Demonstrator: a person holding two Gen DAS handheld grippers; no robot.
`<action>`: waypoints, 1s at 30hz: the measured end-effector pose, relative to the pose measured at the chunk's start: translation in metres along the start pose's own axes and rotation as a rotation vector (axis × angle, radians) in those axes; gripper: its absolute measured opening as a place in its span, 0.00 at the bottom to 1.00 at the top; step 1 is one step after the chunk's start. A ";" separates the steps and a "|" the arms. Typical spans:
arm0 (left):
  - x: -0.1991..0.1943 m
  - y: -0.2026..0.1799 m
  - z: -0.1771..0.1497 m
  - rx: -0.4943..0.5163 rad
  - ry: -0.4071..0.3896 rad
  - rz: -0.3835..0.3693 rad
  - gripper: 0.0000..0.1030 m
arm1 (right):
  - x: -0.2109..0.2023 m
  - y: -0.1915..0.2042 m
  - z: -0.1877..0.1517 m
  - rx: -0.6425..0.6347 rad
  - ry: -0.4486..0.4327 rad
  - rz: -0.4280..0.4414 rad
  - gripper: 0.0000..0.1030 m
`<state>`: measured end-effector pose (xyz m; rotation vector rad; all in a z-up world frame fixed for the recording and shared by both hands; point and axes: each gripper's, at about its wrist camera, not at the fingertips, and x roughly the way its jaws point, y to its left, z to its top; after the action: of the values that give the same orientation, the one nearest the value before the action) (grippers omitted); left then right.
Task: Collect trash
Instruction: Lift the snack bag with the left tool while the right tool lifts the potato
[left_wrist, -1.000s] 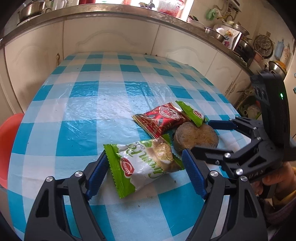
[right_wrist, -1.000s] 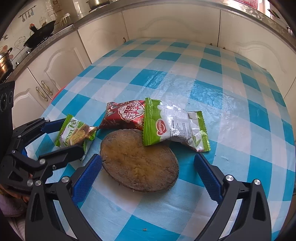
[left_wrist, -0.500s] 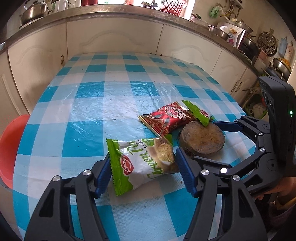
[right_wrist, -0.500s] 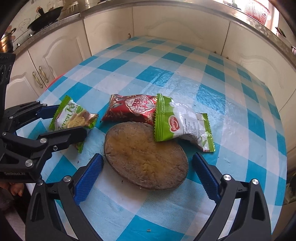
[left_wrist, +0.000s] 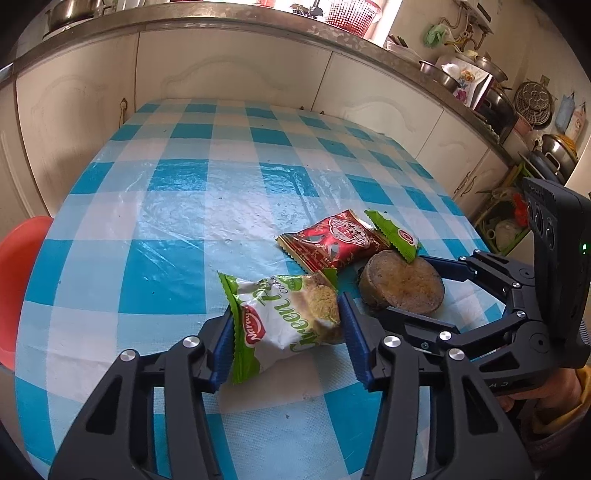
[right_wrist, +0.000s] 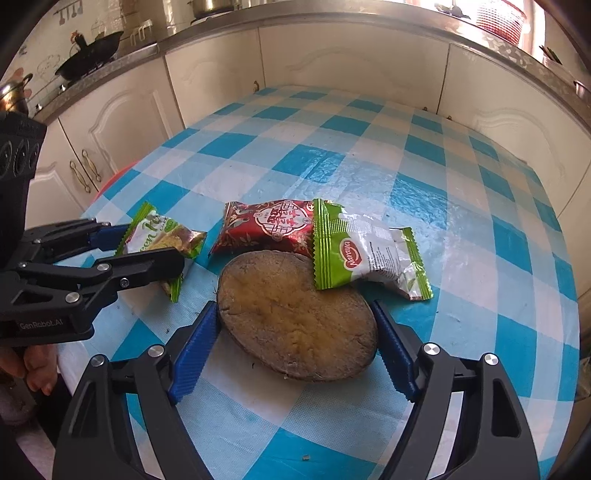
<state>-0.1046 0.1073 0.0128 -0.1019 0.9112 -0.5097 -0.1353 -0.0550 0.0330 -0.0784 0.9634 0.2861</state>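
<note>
1. My left gripper (left_wrist: 286, 338) sits low at the near edge of the table (left_wrist: 177, 192). Its jaws have just been closing, and the blue pads (left_wrist: 223, 343) now press on both sides of the green cookie packet (left_wrist: 284, 317). The packet bulges up between them, its near end crumpled, and I count it as gripped.
2. My right gripper (right_wrist: 291, 347) is beside it, to the right. Its jaws have also been closing and stand fairly wide around the brown round disc (right_wrist: 295, 317). The blue pads (right_wrist: 192, 350) lie right against the disc's left and right edges; from my own camera they look to be touching it, so I read this as a hold on the disc.
3. The disc lies flat on the blue-and-white checked cloth, near the front right part of the table.
4. A red snack wrapper (right_wrist: 269, 229) lies just beyond the disc, its near edge touching or slightly overlapping the disc's far rim.
5. A second green-and-silver wrapper (right_wrist: 365, 254) lies to the right of the red one, overlapping the red wrapper's right end and resting partly on the disc's far right edge.
6. Cream kitchen cabinets (left_wrist: 229, 70) run along the far side of the table under a counter with pots.
7. An orange-red stool (left_wrist: 18, 280) shows past the table's left edge.
8. A hand (right_wrist: 33, 365) grips the left gripper's handle.
</note>
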 end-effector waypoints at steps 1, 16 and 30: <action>-0.001 0.001 0.000 -0.005 -0.002 -0.006 0.48 | -0.002 -0.001 0.000 0.008 -0.005 0.001 0.78; -0.013 0.018 -0.003 -0.067 -0.028 -0.042 0.45 | -0.026 -0.003 0.011 0.120 -0.059 0.119 0.78; -0.039 0.044 0.003 -0.121 -0.102 -0.014 0.45 | -0.033 0.013 0.029 0.128 -0.097 0.207 0.78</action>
<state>-0.1055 0.1634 0.0305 -0.2423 0.8412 -0.4581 -0.1329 -0.0440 0.0777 0.1521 0.8920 0.4146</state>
